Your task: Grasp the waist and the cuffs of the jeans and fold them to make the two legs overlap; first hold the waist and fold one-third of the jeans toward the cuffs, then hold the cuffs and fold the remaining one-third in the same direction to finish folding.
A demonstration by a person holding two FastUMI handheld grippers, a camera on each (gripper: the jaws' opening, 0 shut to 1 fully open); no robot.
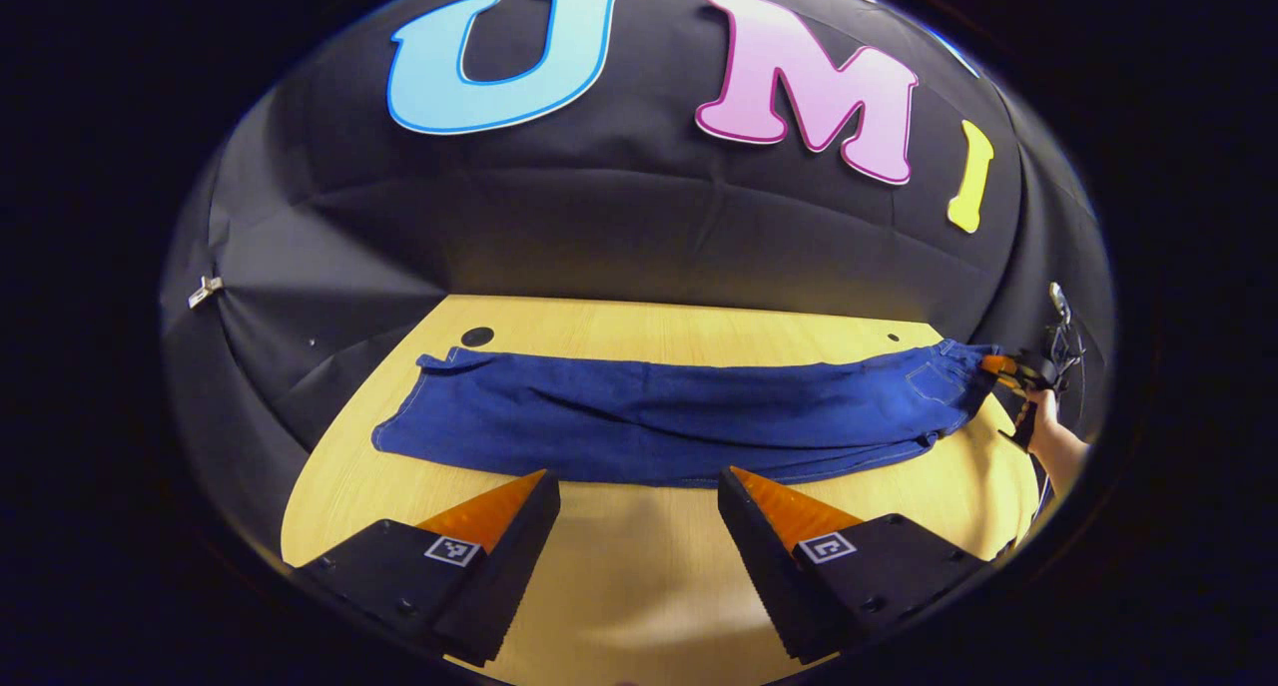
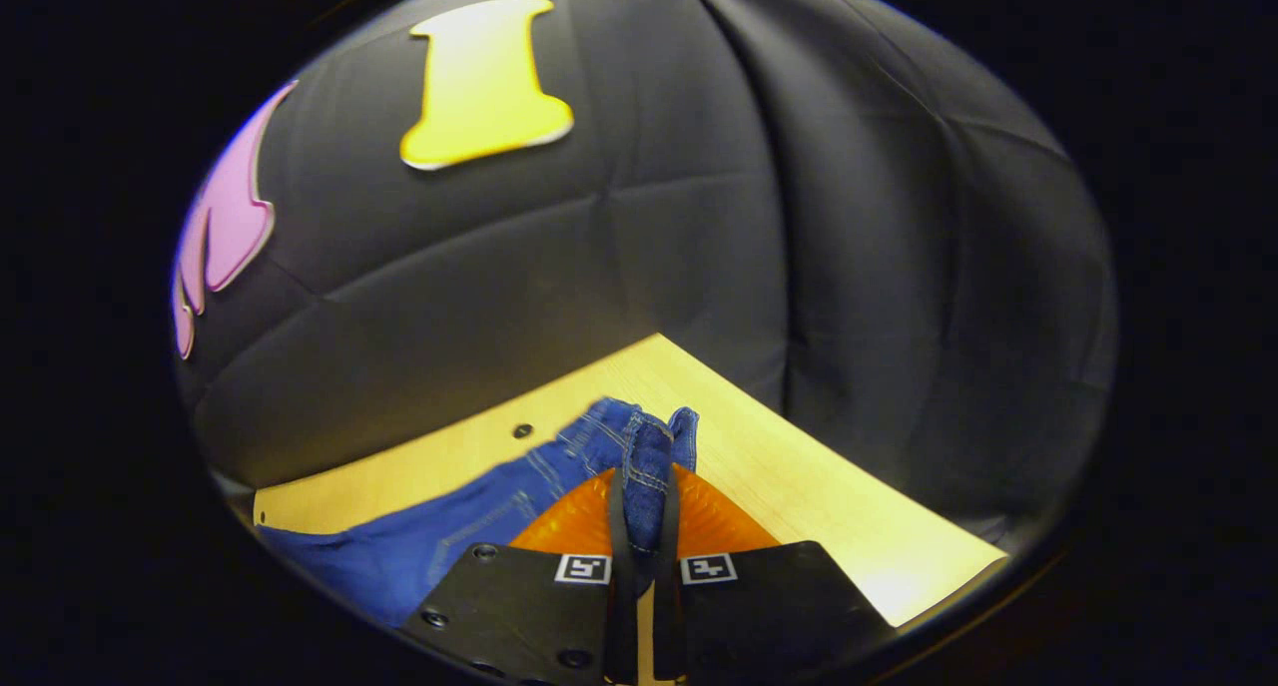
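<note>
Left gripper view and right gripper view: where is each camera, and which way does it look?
Left gripper view: rides the open left gripper above the table, facing the jeans and wall; the right gripper and a hand show far right.
Right gripper view: rides the right gripper, shut on the jeans' waist, facing a table corner.
Shared: jeans, table, wall.

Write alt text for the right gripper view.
The right gripper is shut on the waist of blue jeans, which trail left across a wooden table.
</note>
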